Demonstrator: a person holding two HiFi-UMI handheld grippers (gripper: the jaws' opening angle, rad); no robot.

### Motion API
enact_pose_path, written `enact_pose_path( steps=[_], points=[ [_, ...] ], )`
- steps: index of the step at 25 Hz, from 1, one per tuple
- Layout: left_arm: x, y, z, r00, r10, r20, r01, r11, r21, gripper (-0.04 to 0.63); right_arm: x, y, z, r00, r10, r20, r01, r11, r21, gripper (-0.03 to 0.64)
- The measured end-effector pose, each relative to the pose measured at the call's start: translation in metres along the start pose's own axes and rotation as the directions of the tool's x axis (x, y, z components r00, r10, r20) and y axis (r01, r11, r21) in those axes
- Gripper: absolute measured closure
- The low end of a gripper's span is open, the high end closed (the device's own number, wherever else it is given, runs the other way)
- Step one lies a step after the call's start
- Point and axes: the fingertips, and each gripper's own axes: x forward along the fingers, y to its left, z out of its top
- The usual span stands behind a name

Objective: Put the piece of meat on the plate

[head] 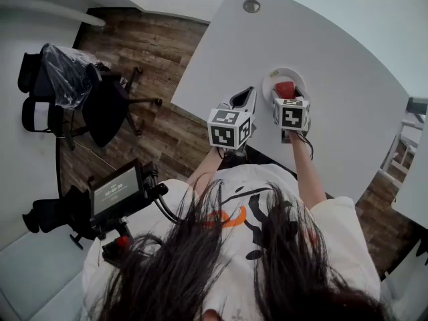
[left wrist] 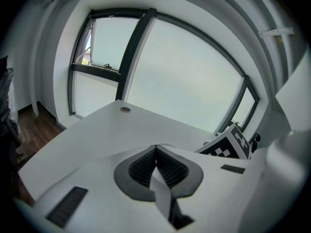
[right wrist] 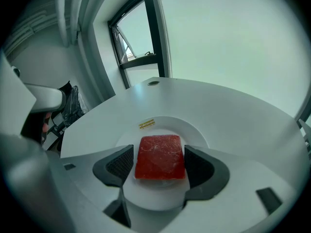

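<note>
1. The left gripper (left wrist: 156, 164) is held above the near edge of the white table (left wrist: 97, 135); its ribbed pads are pressed together with nothing between them.
2. Just to its right, the right gripper (right wrist: 159, 163) is lowered over the white plate (right wrist: 146, 198); its jaws stand apart, one on each side of the piece of meat (right wrist: 160, 157); a strip of bare plate shows between the left pad and the meat, while the right pad is just beside it.
3. The meat, a flat red slab, lies flat in the middle of the plate; in the head view it (head: 285, 89) shows just ahead of the right gripper's marker cube (head: 291, 112).
4. A small yellow sticker (right wrist: 146, 124) sits on the plate's far rim.
5. Farther along the table, near its far edge, is a round cable grommet (right wrist: 153, 83).
6. Beyond the table stands a dark-framed window (left wrist: 184, 76); to the person's left, on wooden floor (head: 160, 132), is a black office chair (head: 100, 105).
</note>
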Motion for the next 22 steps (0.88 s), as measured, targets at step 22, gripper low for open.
enact_pose_path(
  steps=[22],
  points=[
    [-0.054,-0.018,0.000,0.996,-0.045,0.078,0.042,0.998,0.044,0.589,-0.104,0.025,0.031,0.947,0.092,0.309,-0.214,0.897,0.387,0.307]
  ],
)
